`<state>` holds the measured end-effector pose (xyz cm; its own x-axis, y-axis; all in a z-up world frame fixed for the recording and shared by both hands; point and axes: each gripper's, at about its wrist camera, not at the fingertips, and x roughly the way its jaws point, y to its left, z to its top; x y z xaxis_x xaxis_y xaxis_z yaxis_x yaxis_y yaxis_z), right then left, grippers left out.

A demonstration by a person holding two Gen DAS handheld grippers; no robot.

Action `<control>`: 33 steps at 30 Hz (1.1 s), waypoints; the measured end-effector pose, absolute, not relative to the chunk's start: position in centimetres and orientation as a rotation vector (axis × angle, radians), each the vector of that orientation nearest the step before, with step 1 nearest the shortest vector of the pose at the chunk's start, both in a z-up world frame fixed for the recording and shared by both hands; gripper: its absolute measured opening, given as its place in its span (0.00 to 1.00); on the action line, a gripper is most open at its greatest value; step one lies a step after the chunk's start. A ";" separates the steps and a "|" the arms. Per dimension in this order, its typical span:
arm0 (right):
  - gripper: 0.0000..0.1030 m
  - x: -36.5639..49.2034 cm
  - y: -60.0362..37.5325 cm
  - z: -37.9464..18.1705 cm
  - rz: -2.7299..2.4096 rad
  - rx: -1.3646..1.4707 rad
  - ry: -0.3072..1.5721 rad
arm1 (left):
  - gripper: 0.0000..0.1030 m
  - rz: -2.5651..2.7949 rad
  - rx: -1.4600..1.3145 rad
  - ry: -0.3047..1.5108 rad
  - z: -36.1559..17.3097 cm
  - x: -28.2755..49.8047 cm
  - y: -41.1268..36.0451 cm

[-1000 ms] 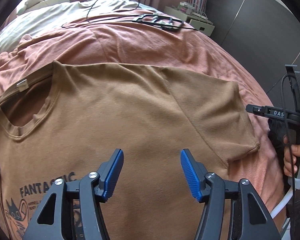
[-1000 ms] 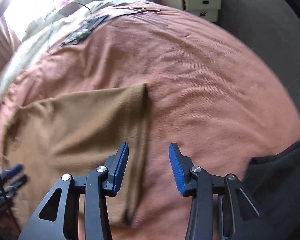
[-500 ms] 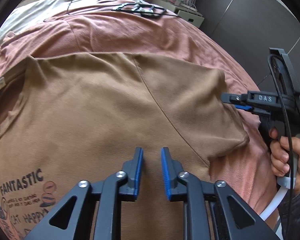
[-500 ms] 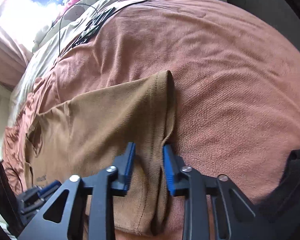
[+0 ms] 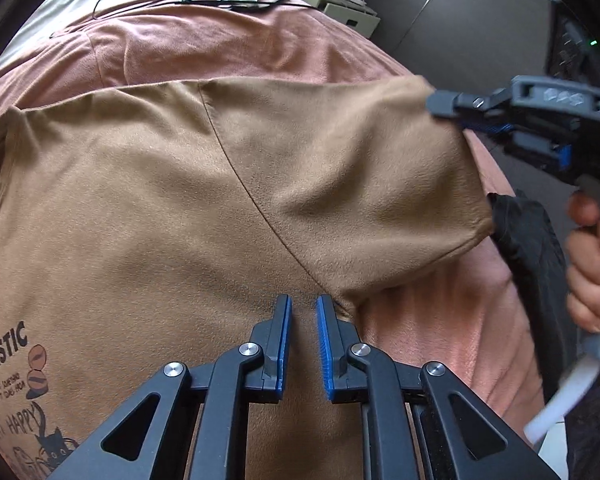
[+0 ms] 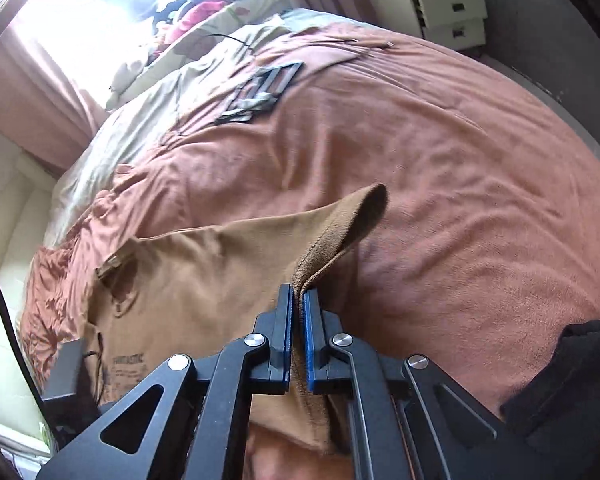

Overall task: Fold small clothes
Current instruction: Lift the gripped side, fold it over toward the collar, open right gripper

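Observation:
A small brown T-shirt (image 5: 148,208) with a dark printed design lies spread on a rust-pink bedspread (image 5: 228,44). My left gripper (image 5: 303,308) is nearly shut, its blue pads pinching the shirt fabric at the armpit seam. My right gripper (image 6: 298,300) is shut on the hem of the shirt's sleeve (image 6: 340,224), which is lifted off the bed. In the left wrist view the right gripper (image 5: 456,114) holds the sleeve's (image 5: 364,168) outer edge raised. The shirt also shows in the right wrist view (image 6: 188,280).
A black flat frame with a cable (image 6: 260,92) lies on the far part of the bedspread (image 6: 460,184). A white drawer unit (image 6: 448,16) stands beyond the bed. Pillows and clothes (image 6: 204,12) pile at the bed's head. Dark fabric (image 6: 572,384) sits at the right.
Both grippers have closed from wide open. The right one took hold of the sleeve hem and lifted it. The left one moved to the armpit seam and pinched the fabric.

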<state>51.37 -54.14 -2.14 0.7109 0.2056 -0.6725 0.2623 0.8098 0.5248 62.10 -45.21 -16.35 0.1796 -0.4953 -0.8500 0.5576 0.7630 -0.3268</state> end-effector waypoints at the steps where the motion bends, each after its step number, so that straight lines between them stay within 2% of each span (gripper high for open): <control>1: 0.02 51.3 -53.7 -1.8 -0.029 0.638 0.792 | 0.14 -0.740 0.045 1.178 -16.5 62.2 -45.2; 10: 0.02 51.0 -51.4 0.7 0.018 0.608 0.772 | 0.14 -0.750 -0.017 1.204 -16.4 62.5 -44.9; 33: 0.02 55.3 -41.1 1.3 0.156 0.530 0.837 | 0.15 -0.531 -0.104 1.149 -11.2 65.2 -29.0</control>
<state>55.33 -41.13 1.29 0.6669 0.3351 -0.6656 0.0724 0.8599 0.5054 65.23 -28.98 -11.20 0.3008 -0.4512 -0.8402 0.3473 0.8723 -0.3441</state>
